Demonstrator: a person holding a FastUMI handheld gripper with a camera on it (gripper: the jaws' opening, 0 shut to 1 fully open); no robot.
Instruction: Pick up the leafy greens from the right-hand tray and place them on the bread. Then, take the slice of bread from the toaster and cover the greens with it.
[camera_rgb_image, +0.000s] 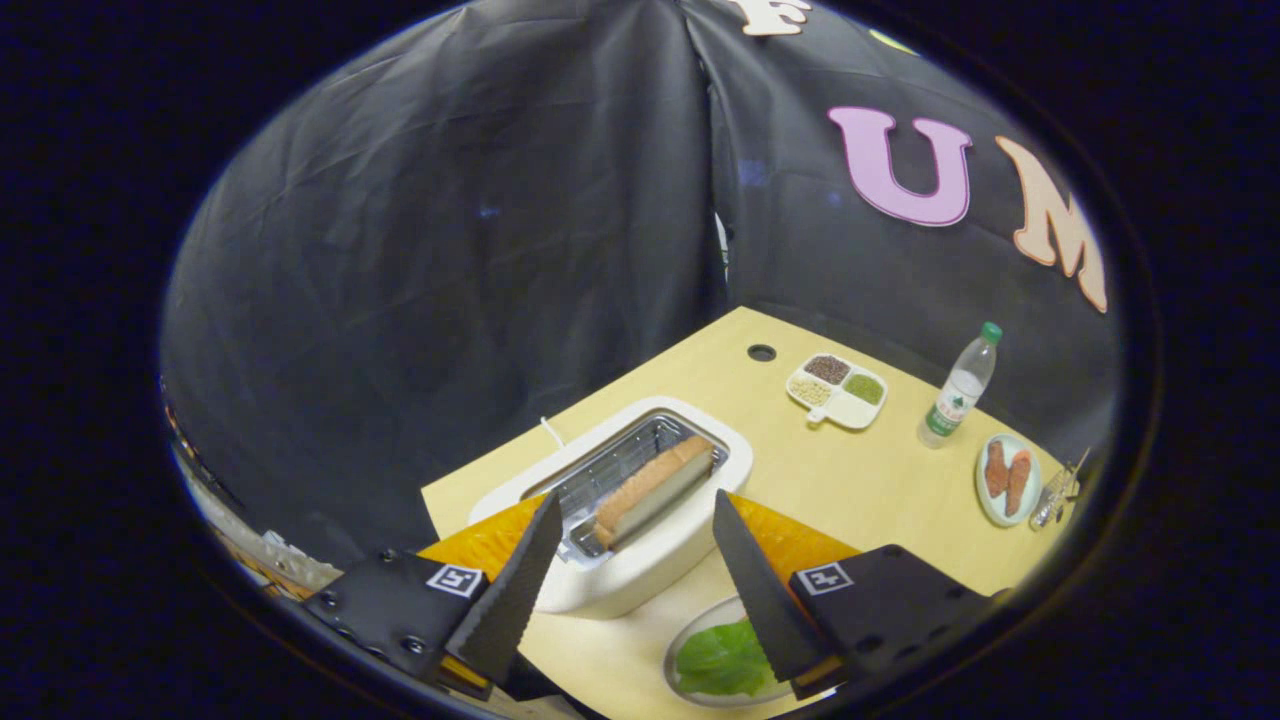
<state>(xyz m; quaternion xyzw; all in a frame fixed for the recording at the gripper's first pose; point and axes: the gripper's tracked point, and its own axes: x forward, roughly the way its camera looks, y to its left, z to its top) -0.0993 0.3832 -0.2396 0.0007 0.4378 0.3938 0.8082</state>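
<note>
A white toaster (640, 555) stands on the wooden table, just ahead of my fingers. A slice of bread (655, 488) stands on edge in its open slot, tilted, in line with the gap between my fingertips. My gripper (637, 520) hovers above the toaster, open, with nothing between its fingers. Below the right finger lies a grey plate (680, 655) with leafy greens (725, 658) on it; whether bread lies under the greens I cannot tell.
Farther back on the table (850, 480) are a divided white dish of grains (838, 390), a clear bottle with a green cap (960, 388), and a small plate with orange-brown pieces (1006, 478) near the right edge. A round cable hole (761, 352) sits near the far corner.
</note>
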